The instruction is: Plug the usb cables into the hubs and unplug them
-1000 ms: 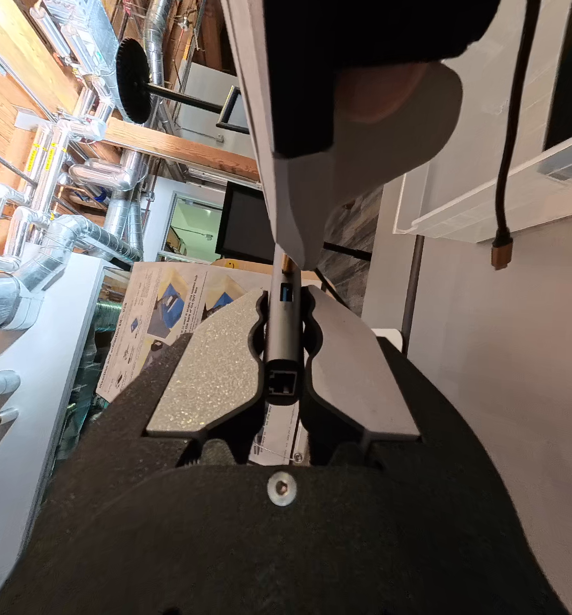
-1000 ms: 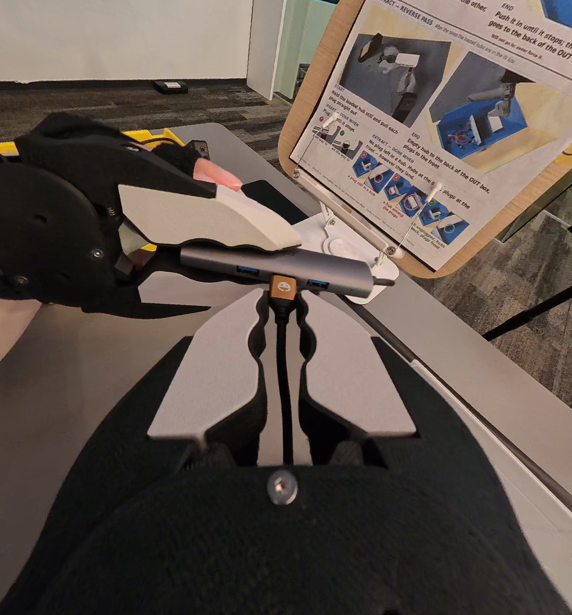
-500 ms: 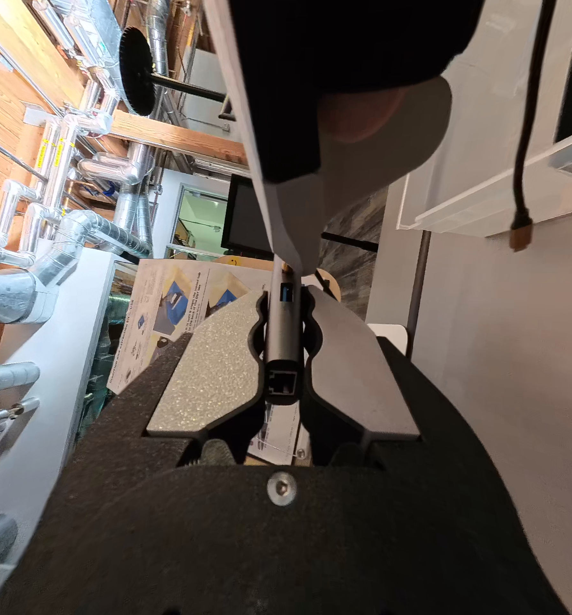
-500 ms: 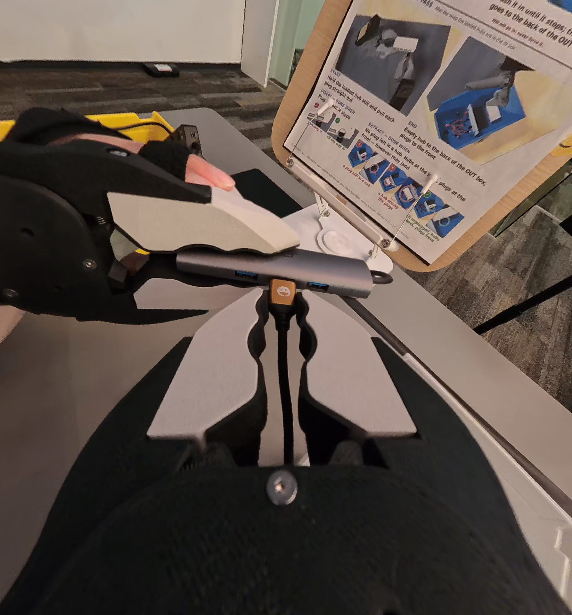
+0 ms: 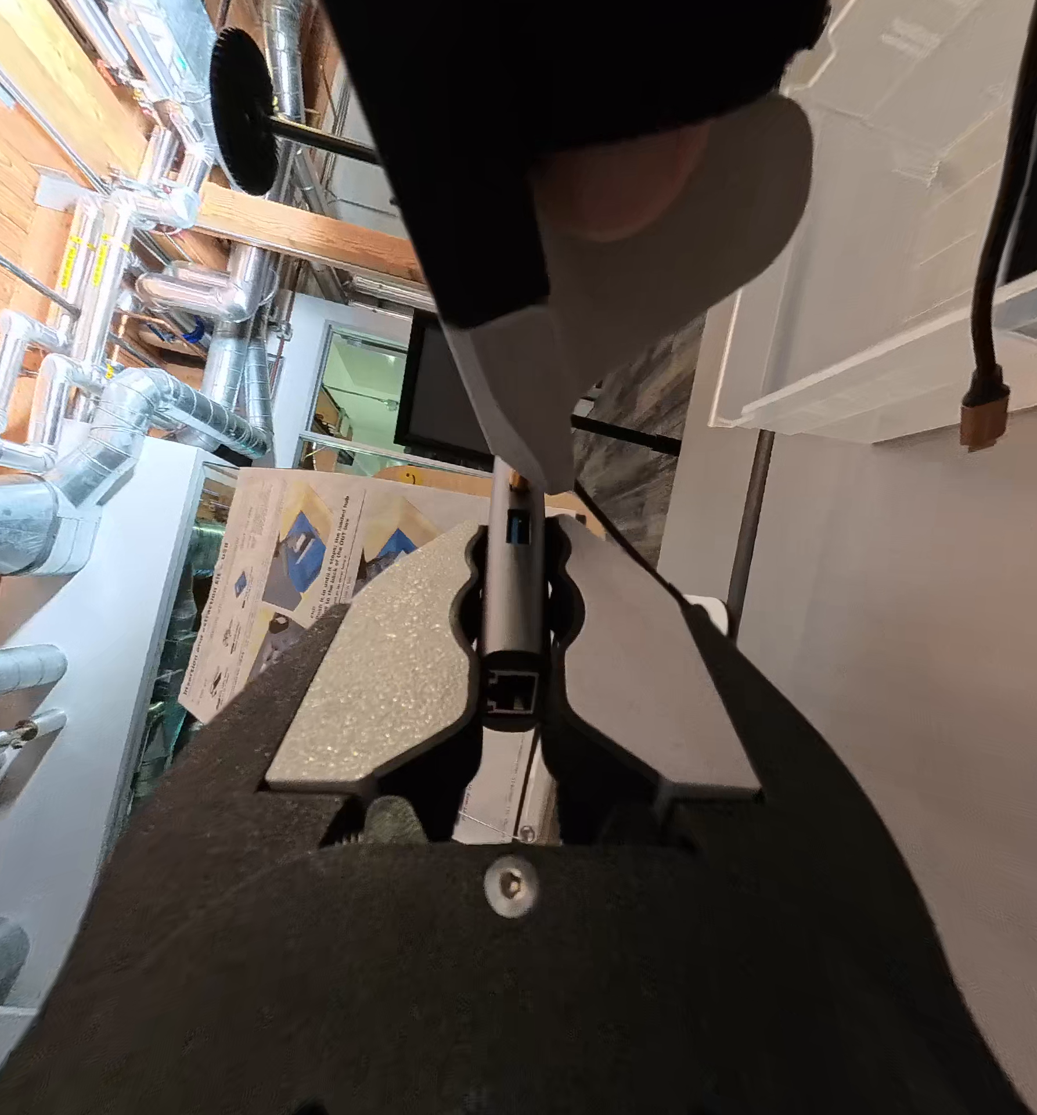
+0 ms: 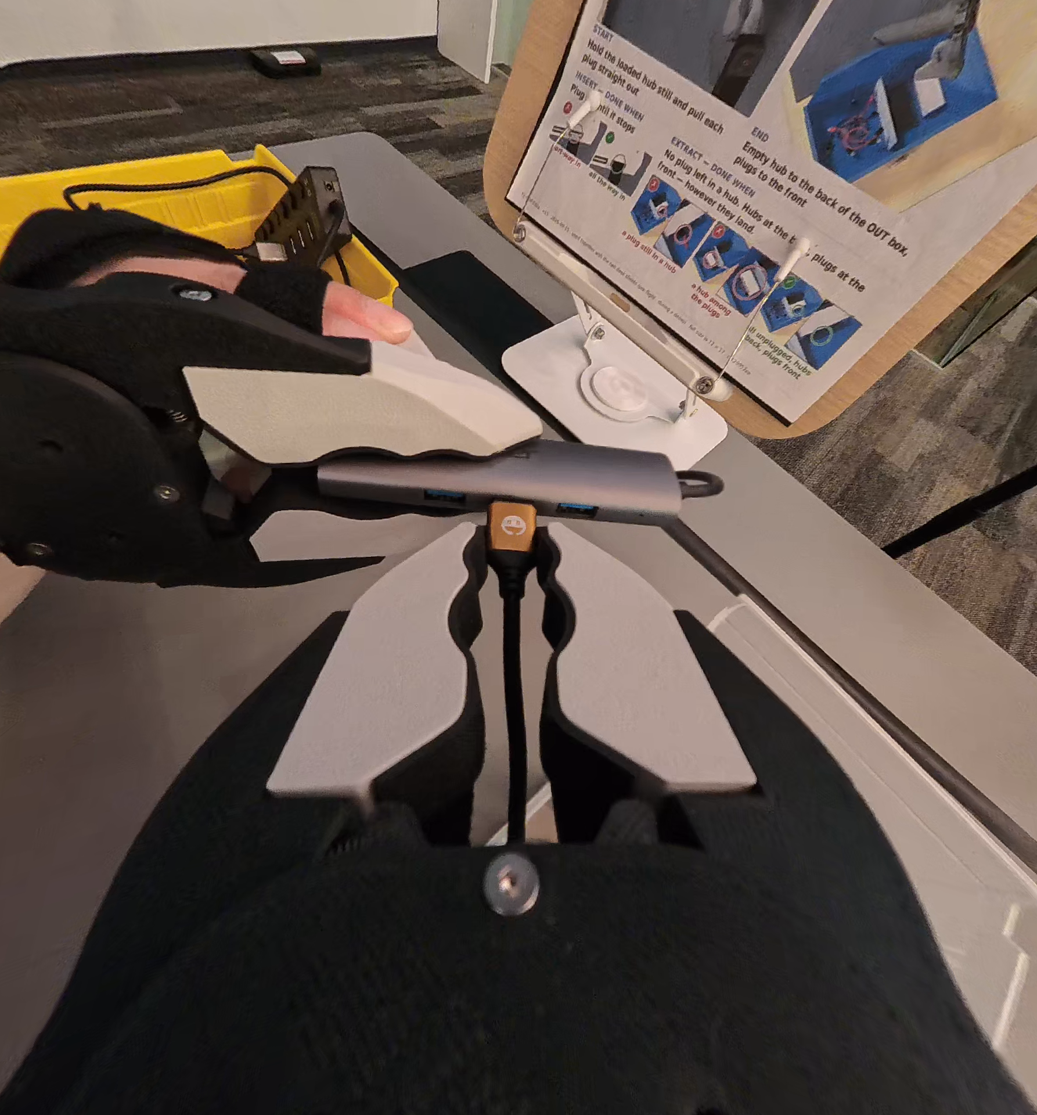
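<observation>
Orange-shelled USB plug (image 6: pixel 511 526) sits seated in the middle side port of the grey aluminium hub (image 6: pixel 504 476), at the centre of the right wrist view. The right gripper (image 6: pixel 511 543) is clenched on that plug, its black cable (image 6: pixel 513 694) running back between the two fingers toward the camera. The blue ports either side of it stand empty.

The left gripper (image 5: pixel 513 579) is clamped on the hub's end; in the left wrist view the hub runs straight away from the camera at frame centre, its network socket facing the lens.

By my reading, one insertion looks done or nearly so; whether the plug is fully home I cannot tell. A second cable with an orange plug (image 5: pixel 980 416) hangs loose at the upper right of the left view. Another black hub (image 6: pixel 302 214) waits in the yellow bin (image 6: pixel 160 199) at the upper left of the right view, so much remains.
</observation>
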